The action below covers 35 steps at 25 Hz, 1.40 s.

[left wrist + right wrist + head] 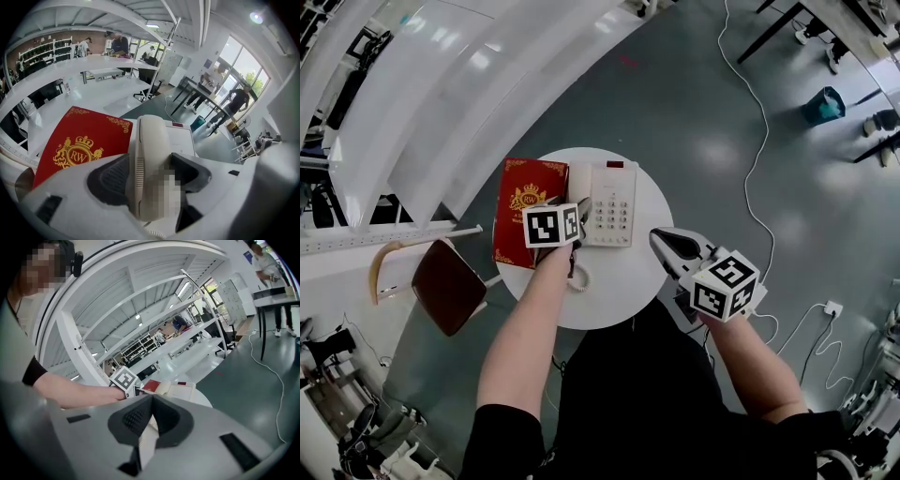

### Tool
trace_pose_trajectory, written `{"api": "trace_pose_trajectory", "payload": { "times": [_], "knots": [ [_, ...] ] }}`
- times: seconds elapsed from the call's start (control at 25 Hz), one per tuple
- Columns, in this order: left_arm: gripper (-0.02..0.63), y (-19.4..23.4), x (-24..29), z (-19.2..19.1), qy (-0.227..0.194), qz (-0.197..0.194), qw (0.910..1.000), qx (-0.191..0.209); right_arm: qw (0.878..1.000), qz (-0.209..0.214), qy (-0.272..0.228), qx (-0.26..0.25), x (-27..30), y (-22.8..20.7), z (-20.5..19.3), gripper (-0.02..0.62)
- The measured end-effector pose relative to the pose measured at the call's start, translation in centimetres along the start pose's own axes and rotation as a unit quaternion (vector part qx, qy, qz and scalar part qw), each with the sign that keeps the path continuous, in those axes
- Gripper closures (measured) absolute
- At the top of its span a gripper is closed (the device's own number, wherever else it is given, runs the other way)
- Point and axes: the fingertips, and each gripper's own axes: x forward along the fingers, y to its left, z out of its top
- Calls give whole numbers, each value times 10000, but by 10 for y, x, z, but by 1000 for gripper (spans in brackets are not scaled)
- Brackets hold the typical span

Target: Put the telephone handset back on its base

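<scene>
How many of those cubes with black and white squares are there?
2. One cube is on the left gripper, over the round table; the other is on the right gripper, beside the table's right edge.

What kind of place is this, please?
Probably an open workshop or lab: long white shelves, a grey floor with loose cables, and work tables near big windows.

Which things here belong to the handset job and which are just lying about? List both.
Job: handset, telephone base, coiled cord, left gripper with the handset between its jaws.
Lying about: red book, brown-seated chair, right gripper, off to the side with nothing in it.
</scene>
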Motion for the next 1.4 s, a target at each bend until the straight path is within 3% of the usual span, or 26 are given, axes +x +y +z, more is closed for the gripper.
{"api": "trace_pose_trajectory", "payload": {
  "times": [0.24,0.36,0.52,0.76,1.08,1.2,1.4],
  "knots": [
    [347,-7,-26,20,-490,-253,9978,354,10000,3,-21,-62,-3,14,7,589],
    [351,-20,-50,46,-1034,-449,9921,548,9996,-30,-120,-271,-4,19,25,589],
    [371,-42,-105,73,-1815,-728,9761,945,9976,-65,-335,-604,-11,35,57,589],
    [385,-58,-184,97,-2575,-814,9465,1768,9913,-127,-752,-1076,-23,73,104,589],
    [419,-53,-290,125,-3587,-816,9091,1953,9813,-117,-1290,-1422,-37,128,157,589],
    [429,-49,-314,129,-3807,-789,9009,1931,9772,-37,-1435,-1563,-40,143,172,589],
    [510,-47,-346,124,-4120,-466,8890,1944,9728,123,-1549,-1718,-44,152,188,589]
  ]
}}
